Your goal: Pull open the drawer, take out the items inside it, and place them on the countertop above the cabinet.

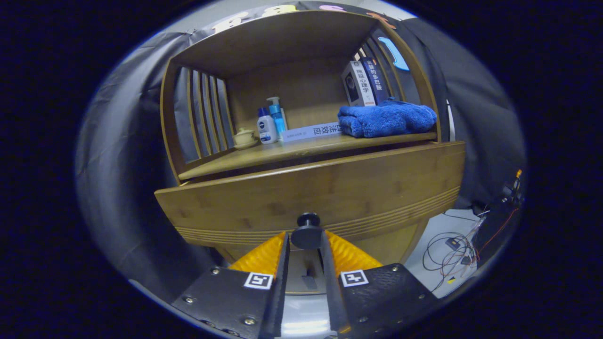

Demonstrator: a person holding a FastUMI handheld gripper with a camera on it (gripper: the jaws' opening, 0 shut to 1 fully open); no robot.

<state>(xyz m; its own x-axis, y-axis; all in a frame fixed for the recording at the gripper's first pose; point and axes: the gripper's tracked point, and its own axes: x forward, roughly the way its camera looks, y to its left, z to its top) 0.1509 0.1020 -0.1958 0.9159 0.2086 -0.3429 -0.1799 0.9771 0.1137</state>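
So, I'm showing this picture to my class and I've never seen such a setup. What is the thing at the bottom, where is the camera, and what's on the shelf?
The camera rides on a hand-held grasping tool and looks forward along its two fingers, the orange and black parts at the bottom. A person carries it; there is no robot arm. Ahead stands a wooden cabinet. Its drawer looks pulled slightly forward, and the fingers sit on either side of the black knob, seemingly gripping it. On the countertop above lie a blue towel, upright books, a flat book, two bottles and a small lidded cup. Cables lie on the floor beside the cabinet.
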